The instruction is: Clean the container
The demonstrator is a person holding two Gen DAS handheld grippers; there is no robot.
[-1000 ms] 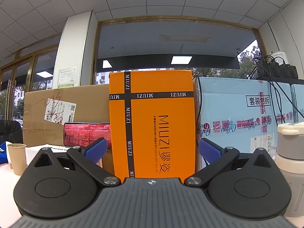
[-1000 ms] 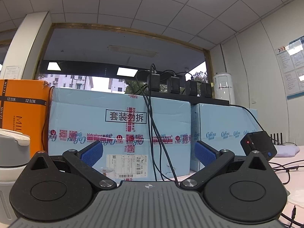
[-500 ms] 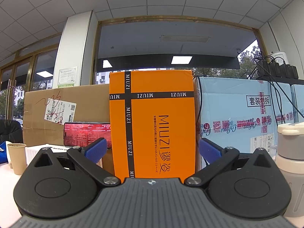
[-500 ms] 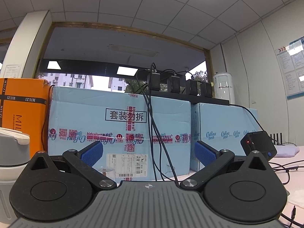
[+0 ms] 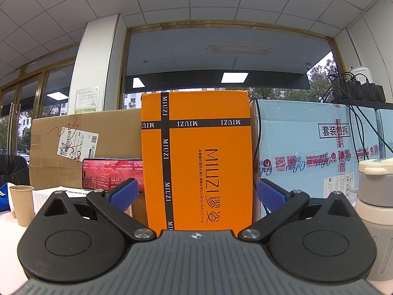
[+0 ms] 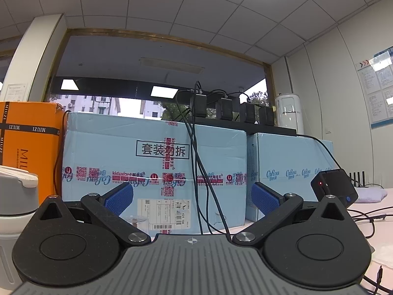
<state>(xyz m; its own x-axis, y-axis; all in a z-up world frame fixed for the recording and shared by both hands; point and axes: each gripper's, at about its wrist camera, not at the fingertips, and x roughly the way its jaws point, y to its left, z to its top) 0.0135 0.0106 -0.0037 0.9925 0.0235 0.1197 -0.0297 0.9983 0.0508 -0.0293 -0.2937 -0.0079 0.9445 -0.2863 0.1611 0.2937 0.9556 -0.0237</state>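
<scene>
matt plastic container; glossy orange box

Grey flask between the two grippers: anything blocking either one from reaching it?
Nothing visible does. The grey flask stands just right of the left gripper and just left of the right gripper, with no object in either gap. Both jaws are open and empty. A small clear cup sits ahead of the right gripper, off the path.

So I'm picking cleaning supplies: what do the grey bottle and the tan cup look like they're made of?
Bottle: probably matte plastic, as its grey body and cream lid look opaque and moulded, with soft highlights; coated metal can't be ruled out. Cup: likely paper, dull tan with a thin rolled rim, like a disposable.
</scene>
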